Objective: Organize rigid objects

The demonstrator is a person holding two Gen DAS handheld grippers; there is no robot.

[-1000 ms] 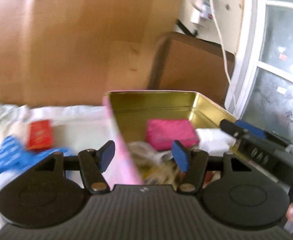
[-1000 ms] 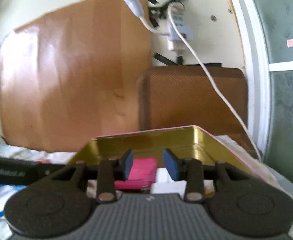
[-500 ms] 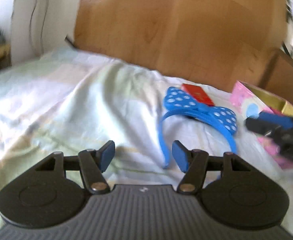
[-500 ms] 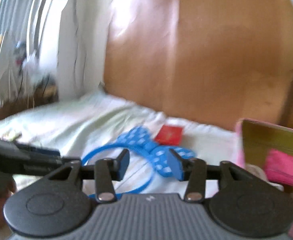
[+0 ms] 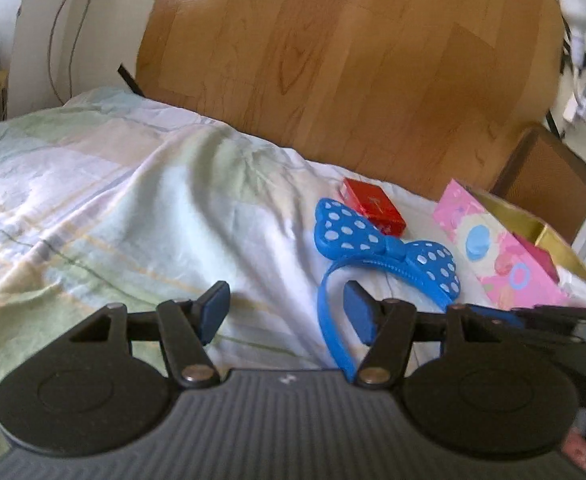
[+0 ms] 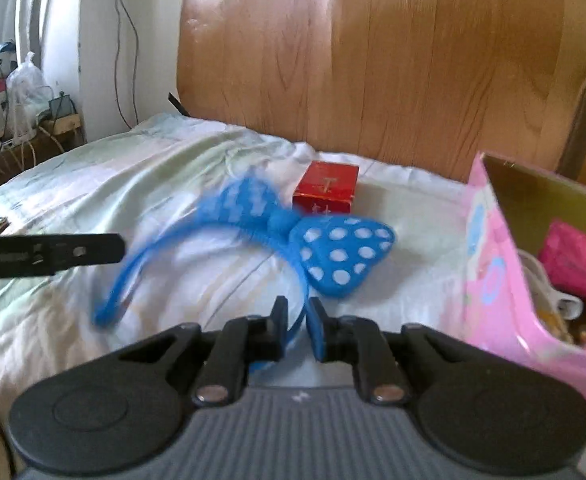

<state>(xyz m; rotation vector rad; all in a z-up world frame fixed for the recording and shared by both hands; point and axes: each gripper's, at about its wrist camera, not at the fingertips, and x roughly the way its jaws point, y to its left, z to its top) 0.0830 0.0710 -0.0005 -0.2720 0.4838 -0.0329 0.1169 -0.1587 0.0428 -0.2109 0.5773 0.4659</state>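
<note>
The right gripper has just been closing its jaws, which now pinch the band of the blue polka-dot bow headband on the bed, beside the red box. The left gripper hovers with jaws spread and empty.

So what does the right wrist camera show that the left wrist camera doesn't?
Only the right wrist view shows the right tongs closed on the blue headband's band, plus clutter by the far wall. Only the left wrist view shows the left tongs open over the bedsheet with nothing between them. Both show the headband, the red box, the pink tin and the wooden headboard.
</note>
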